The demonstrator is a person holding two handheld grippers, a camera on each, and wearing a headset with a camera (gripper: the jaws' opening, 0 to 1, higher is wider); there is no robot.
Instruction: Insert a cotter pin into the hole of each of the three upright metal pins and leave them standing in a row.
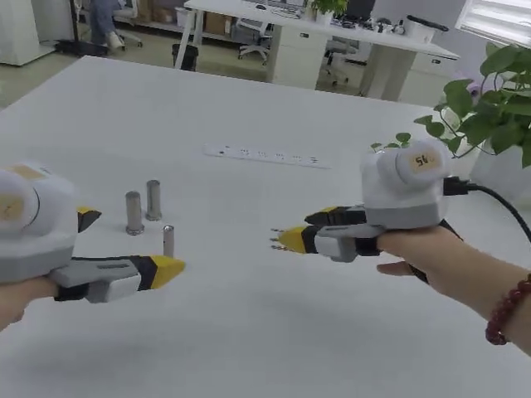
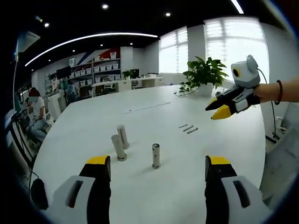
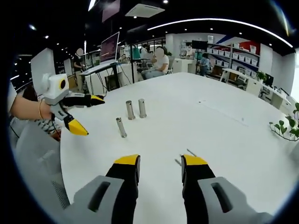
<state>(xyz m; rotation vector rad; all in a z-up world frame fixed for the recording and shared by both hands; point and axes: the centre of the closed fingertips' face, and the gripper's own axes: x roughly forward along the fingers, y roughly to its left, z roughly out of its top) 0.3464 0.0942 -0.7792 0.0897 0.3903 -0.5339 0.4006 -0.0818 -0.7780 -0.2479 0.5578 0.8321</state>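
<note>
Three metal pins (image 1: 153, 200) stand upright on the white table (image 1: 274, 332), nearer the person than the power strip (image 1: 261, 154) and off its left end. Two stand close together as a pair. The third (image 2: 155, 156) stands apart from them, farther from the strip, and none touches another. Three cotter pins (image 2: 187, 127) lie flat and loose on the tabletop, also on the near side of the strip, under its right end and well apart from the upright pins. Left gripper (image 1: 126, 242): jaws spread wide and holding nothing. It is held low over the table on the near side of the strip, its tips on either side of the lone pin in the head view and touching none. Right gripper (image 3: 160, 162): jaws parted more narrowly, also holding nothing. It hovers on the near side of the strip's right end, with the cotter pins on the table just ahead of its tips. A potted plant (image 1: 489, 108) stands at the table edge, out past the strip's right end. Beyond the strip's far side are office desks and chairs.
</note>
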